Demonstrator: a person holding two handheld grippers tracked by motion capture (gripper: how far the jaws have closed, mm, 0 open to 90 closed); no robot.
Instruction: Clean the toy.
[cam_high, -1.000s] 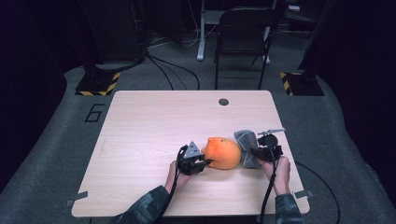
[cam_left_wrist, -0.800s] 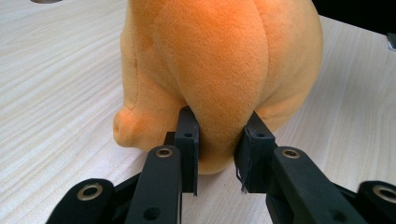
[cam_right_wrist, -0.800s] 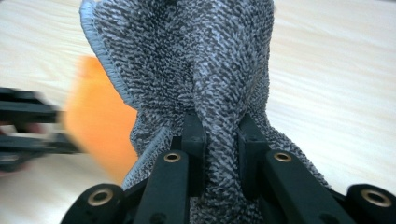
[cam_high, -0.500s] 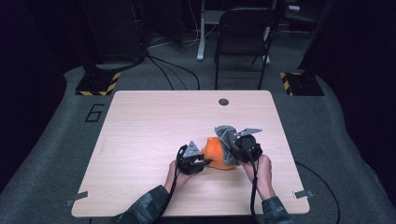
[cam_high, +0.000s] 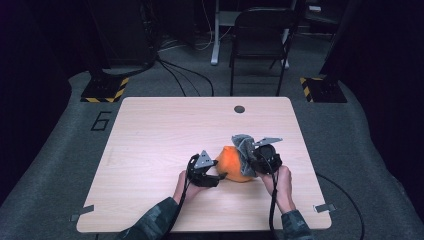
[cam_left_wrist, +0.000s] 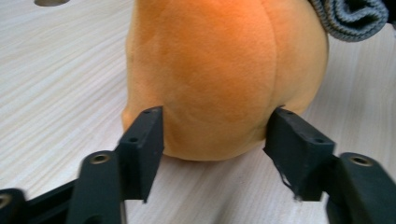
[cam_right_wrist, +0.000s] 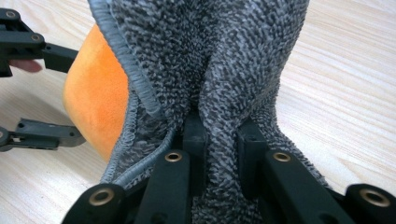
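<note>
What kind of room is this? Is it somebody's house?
Probably not a house. It looks like a lab or recording workroom: one bare wooden table stands on grey floor mats, black cables trail behind it, yellow-and-black striped bases stand at the corners, and a folding chair waits behind.

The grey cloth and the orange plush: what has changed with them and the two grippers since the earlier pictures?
The right gripper, shut on the grey cloth, carried it leftward from the table's right part onto the orange plush. The left gripper's jaws have just been opening; they now stand on both sides of the plush, about at its surface, no longer squeezing. The plush and the left hand stayed where they were on the table.
</note>
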